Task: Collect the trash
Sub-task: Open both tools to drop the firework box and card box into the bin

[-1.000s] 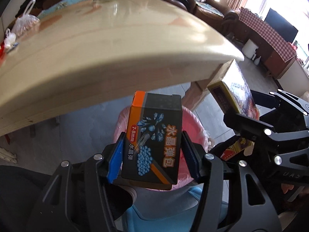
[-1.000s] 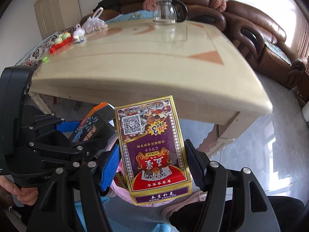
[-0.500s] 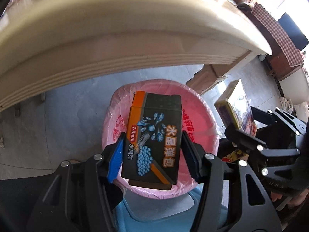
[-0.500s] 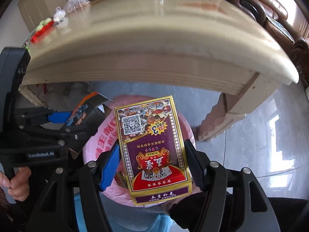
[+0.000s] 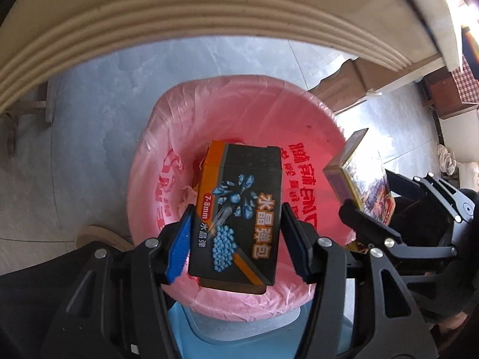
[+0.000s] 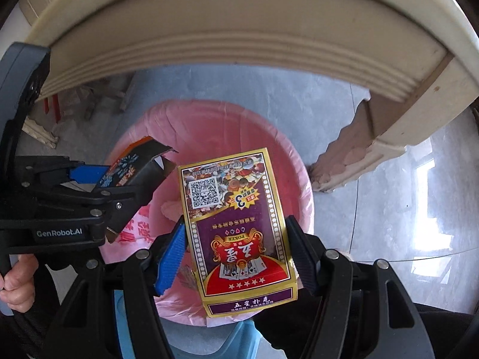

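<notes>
Both tongs have come down from counter-top height and now point steeply downward over the pink-lined bin [image 5: 239,110], which fills the centre of each wrist view; one second earlier the counter surface filled the upper frame. Only the counter edge [image 5: 185,9] arcs across the top now.

The left tongs [image 5: 236,239] are clamped on the black-and-orange crystal-pellet box [image 5: 239,218], partly open, pads pressing both sides. The right tongs [image 6: 236,254] are clamped likewise on the purple-and-gold poker card box [image 6: 239,230]. Both boxes hang above the bin mouth, not yet released.

Judgement: the carry is finished; release is the remaining step.

Clearance: the counter leg [image 6: 359,155] stands right of the bin, apart from it. The two tools sit close together; the poker box shows at the right of the left view, near the bin rim.
</notes>
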### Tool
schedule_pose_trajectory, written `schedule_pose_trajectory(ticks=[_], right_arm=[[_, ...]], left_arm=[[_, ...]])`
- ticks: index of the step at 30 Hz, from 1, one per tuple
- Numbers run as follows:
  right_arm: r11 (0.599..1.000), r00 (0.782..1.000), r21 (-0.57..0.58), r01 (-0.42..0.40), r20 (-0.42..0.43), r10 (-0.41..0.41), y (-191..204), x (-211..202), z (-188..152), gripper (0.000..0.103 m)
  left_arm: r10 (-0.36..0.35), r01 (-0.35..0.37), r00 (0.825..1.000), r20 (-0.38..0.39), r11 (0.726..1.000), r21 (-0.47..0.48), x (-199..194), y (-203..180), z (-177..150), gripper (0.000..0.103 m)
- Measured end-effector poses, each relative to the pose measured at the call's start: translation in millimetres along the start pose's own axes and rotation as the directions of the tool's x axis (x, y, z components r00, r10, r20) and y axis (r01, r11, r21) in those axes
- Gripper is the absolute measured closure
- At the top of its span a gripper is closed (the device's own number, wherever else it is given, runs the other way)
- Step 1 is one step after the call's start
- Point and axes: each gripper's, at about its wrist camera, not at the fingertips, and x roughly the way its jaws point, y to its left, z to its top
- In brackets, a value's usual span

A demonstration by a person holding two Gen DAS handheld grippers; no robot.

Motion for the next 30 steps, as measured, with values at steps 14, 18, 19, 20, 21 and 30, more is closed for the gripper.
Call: schedule_pose_trajectory(ticks=[14,18,19,20,21,30], right_arm=[[1.0,0.997,-0.008,-0.002,-0.073,0.002,0,13,-1,0.04],[1.0,0.997,-0.009,-0.004,-0.074,0.003,0,10,1,0.04],[1.0,0.997,-0.01,-0.005,-0.075,0.004,-1,9,1,0.04],[1.0,0.997,-0.01,-0.006,-0.076,0.005,-1,7,1,0.04],[1.0,0.997,-0.01,-0.005,-0.074,0.004,0,6,1,0.04],[1.0,0.998,-0.017,-0.007,-0.064,0.006,0,4,-1,0.039]], left_arm=[[-0.02,0.017,0.995,-0.093,0.999,-0.034,41,13,2,0.047],[-0.017,0.014,0.995,-0.094,0.999,-0.032,44,12,3,0.047],[-0.019,0.016,0.995,-0.097,0.999,-0.032,45,12,3,0.047],[-0.021,0.018,0.994,-0.103,0.999,-0.032,46,12,4,0.047],[-0.022,0.018,0.994,-0.111,0.999,-0.031,48,12,4,0.047],[-0.055,0.043,0.983,-0.174,0.997,-0.071,60,20,6,0.036]])
